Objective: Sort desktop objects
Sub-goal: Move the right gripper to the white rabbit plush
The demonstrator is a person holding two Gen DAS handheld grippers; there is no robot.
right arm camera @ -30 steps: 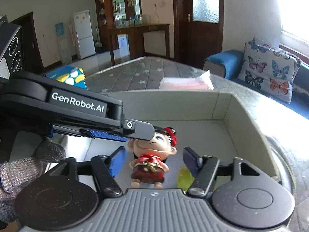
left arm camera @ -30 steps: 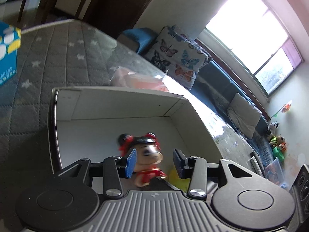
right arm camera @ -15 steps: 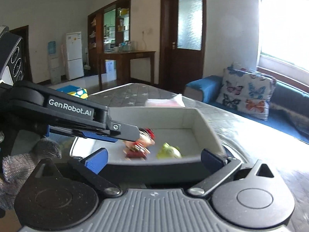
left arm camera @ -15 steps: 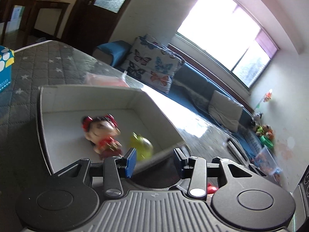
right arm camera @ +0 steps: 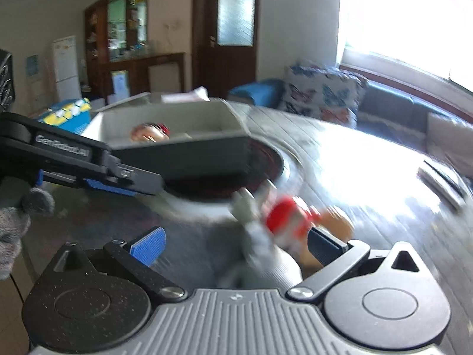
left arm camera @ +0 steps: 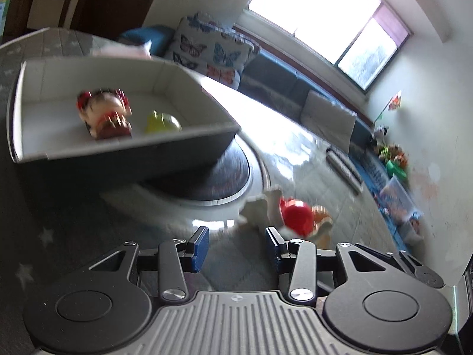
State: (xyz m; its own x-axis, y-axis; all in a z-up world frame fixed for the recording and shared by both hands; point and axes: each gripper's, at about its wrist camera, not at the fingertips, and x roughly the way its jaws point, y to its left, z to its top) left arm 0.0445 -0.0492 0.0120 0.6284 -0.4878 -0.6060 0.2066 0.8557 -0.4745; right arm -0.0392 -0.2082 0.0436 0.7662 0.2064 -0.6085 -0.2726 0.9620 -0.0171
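Lit by a bright window [left arm camera: 325, 20] above a blue sofa [left arm camera: 283, 80] with butterfly cushions [left arm camera: 212, 50], beside a dark wooden door [right arm camera: 233, 29], cabinet [right arm camera: 127, 29] and white fridge [right arm camera: 65, 65]

Blown-out window [left arm camera: 322, 14], glare on tabletop [right arm camera: 354, 159], motion blur, fisheye bending

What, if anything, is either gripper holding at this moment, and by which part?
Nothing is held. The left gripper and right gripper are both open and empty; the red and white toy lies on the table beyond them.
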